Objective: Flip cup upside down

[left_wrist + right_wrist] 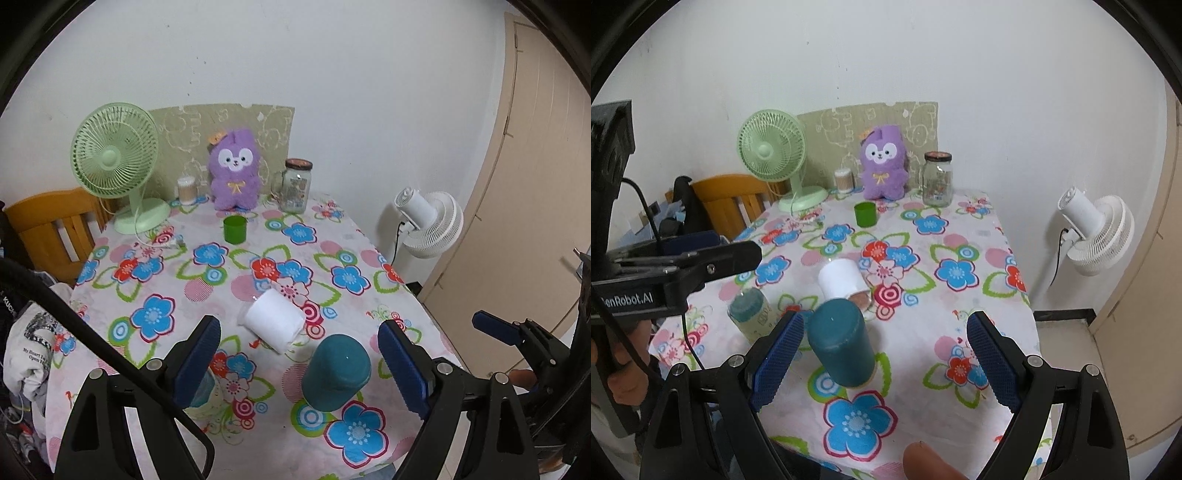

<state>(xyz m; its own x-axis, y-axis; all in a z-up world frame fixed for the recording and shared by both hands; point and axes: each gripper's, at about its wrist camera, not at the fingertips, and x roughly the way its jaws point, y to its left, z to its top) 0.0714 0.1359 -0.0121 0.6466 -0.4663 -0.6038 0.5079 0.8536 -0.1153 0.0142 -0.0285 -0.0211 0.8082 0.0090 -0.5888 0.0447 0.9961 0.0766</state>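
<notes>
Teal plastic cup (336,373) stands mouth-down near the floral-clothed table's (221,295) near edge, between the left gripper's (299,354) spread fingers; the right gripper (886,354) gapes too. White cup (273,319) lies tipped just beyond; small green cup (235,229) far.

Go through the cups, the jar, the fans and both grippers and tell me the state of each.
Teal cup: upside down.
White cup: on its side.
Green cup: upright, open.
Glass jar: upright, lid on.
Green fan: upright.
Left gripper: open, empty.
Right gripper: open, empty.
</notes>
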